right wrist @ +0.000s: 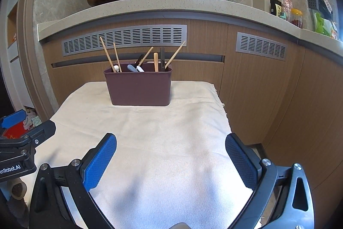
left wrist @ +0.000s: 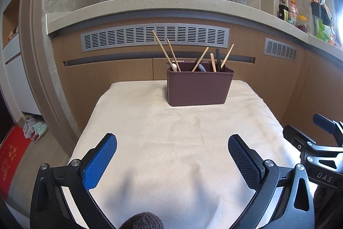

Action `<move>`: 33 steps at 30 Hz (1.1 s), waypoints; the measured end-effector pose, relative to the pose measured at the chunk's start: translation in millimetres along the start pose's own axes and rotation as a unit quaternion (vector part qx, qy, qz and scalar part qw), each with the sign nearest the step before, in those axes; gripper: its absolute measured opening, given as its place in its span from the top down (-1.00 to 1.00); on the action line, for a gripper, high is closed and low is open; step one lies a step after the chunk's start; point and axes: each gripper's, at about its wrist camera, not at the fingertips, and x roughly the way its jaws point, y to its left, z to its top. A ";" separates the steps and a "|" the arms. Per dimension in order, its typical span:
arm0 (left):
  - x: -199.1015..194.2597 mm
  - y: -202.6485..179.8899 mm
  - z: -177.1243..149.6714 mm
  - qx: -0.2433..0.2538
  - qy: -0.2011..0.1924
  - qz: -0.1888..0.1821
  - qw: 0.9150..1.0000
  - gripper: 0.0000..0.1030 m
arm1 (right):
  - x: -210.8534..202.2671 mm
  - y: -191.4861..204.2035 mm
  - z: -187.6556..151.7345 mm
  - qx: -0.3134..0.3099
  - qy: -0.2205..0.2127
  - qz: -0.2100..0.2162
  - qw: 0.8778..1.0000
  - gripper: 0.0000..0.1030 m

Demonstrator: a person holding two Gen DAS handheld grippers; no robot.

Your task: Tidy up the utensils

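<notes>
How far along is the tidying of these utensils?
It looks finished, or nearly so. The chopsticks and other utensils stand in the brown holder. The cloth around it shows nothing loose. The left gripper and right gripper are both open and empty. Nothing visible is left to put away.

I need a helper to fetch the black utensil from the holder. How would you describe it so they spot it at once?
On the cream cloth stands a brown rectangular holder. At its right end, a flat black handle stands almost upright between a short, pale wooden handle and a leaning chopstick. It is the only broad, dark, upright piece there.
</notes>
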 end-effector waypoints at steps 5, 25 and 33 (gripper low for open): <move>0.1 -0.2 0.0 0.002 0.000 -0.001 1.000 -1.00 | 0.0 0.4 0.0 0.000 0.000 0.000 1.000 -0.96; -0.1 -2.7 -2.2 0.006 0.005 -0.002 1.000 -1.00 | -0.3 -0.8 -0.5 0.000 0.001 0.002 1.000 -0.96; 0.5 -2.9 -4.1 0.006 0.006 -0.001 1.000 -1.00 | 0.4 -1.6 -1.4 0.000 0.002 0.004 1.000 -0.96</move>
